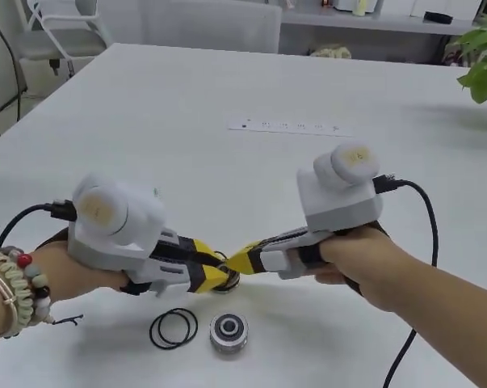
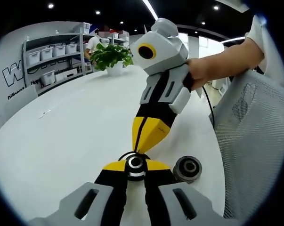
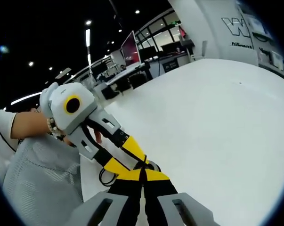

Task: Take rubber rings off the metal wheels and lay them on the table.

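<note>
**As two grippers meet, one metal wheel (image 2: 135, 165) sits between them**

While my left gripper (image 1: 219, 279) squeezes that metal wheel tight between its jaws, my right gripper (image 1: 233, 263) has its jaws pressed together right at the wheel's rim. I cannot tell if anything is pinched in them. Two loose rubber rings (image 1: 174, 328) lie flat on the white table (image 1: 227, 81), just beside a second wheel (image 1: 228, 331).

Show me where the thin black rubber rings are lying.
In the head view, the thin black rubber rings lie on the white table near the bottom, just left of the round metal wheel.
</note>
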`<state>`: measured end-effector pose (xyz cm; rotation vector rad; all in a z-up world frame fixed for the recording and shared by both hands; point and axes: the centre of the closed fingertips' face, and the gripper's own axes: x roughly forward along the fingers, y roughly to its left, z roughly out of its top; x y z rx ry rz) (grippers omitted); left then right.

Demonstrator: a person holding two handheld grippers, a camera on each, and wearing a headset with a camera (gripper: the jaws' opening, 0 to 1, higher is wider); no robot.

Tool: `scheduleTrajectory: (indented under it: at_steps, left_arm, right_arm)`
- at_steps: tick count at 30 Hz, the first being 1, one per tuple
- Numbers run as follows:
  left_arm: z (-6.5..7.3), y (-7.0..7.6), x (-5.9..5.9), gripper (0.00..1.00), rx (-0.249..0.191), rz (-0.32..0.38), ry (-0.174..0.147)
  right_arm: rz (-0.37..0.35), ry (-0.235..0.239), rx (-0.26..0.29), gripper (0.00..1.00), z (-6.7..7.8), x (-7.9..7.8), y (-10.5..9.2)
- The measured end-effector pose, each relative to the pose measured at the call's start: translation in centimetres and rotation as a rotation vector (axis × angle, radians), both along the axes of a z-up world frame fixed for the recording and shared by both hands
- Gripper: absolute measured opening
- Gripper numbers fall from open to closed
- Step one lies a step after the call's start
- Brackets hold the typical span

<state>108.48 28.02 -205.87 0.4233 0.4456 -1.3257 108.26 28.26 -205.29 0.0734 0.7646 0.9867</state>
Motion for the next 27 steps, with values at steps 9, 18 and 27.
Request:
scheduleTrajectory:
  at_steps: [9, 18, 27]
  left_arm:
    - [3.4, 0.4, -1.7, 0.24, -0.052, -0.064, 0.049]
    - [5.9, 2.2, -3.2, 0.61, -0.02, -0.138, 0.003]
    - [8.8, 5.1, -4.0, 0.73, -0.016, -0.108, -0.074]
  right_arm:
    - [-0.014, 0.006, 0.041, 0.0, 0.8, -0.1, 0.2]
    - [0.042, -0.004, 0.073, 0.0, 1.8, -0.8, 1.6]
    - [0.103, -0.009, 0.091, 0.0, 2.5, -1.8, 2.9]
